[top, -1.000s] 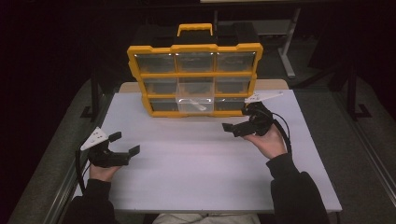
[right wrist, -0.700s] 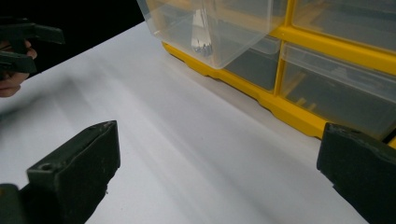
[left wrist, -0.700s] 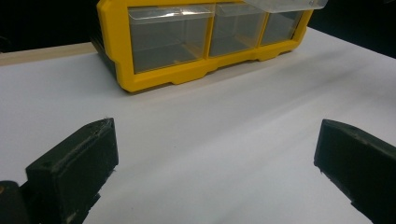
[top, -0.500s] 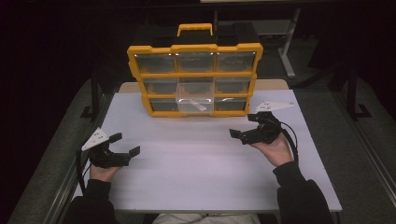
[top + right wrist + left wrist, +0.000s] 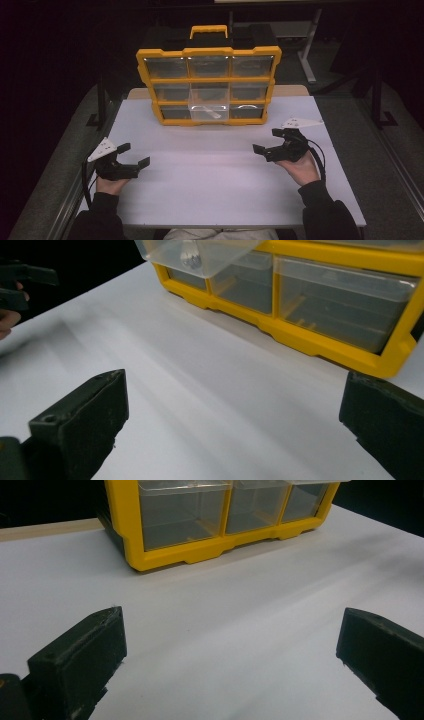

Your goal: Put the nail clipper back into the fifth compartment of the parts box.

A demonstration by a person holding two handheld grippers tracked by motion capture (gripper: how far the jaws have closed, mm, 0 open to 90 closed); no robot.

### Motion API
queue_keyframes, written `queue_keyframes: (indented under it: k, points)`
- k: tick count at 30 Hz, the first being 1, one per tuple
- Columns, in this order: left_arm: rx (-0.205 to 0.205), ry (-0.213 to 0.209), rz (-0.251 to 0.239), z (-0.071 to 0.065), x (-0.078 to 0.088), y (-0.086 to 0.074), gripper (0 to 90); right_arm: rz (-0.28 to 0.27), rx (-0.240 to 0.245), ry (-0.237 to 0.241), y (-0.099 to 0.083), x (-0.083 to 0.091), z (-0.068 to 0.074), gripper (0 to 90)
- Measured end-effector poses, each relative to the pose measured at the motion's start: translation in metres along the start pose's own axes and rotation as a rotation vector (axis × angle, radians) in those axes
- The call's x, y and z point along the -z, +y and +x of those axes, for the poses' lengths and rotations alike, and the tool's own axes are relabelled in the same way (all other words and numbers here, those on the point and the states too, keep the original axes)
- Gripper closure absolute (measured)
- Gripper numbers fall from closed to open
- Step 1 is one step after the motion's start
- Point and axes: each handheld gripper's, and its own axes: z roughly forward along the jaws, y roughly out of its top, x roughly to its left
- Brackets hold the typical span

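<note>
A white table [image 5: 220, 190] is standing on grey floor [image 5: 380, 165]; dark metal frame legs [image 5: 376, 95] are rising beyond its far corners, and darkness is swallowing the room behind.

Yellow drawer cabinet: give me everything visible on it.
The drawer cabinet is a yellow plastic frame with a black body behind and a yellow carry handle on top. It holds a three-by-three grid of clear plastic drawers. It stands upright at the far middle of the white table, front facing the person. The bottom middle drawer is pulled out; a small metal-looking item lies inside, too small to identify. The other drawers are shut. Nothing but the table touches it; both grippers are apart from it.
</note>
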Motion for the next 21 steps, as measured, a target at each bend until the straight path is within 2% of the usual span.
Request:
queue_keyframes:
  k: [10, 14, 21]
  points:
    - [0.004, -0.001, -0.004, 0.000, 0.000, -0.001, 0.0, -0.009, -0.003, -0.028, -0.017, 0.008, -0.003, 0.0]
    - [0.002, -0.005, -0.004, -0.001, 0.000, -0.001, 0.0, -0.019, 0.009, -0.054, -0.026, 0.013, -0.004, 0.0]
    - [0.001, -0.007, -0.008, 0.000, 0.000, -0.001, 0.0, -0.051, -0.011, -0.097, -0.044, 0.023, -0.011, 0.0]
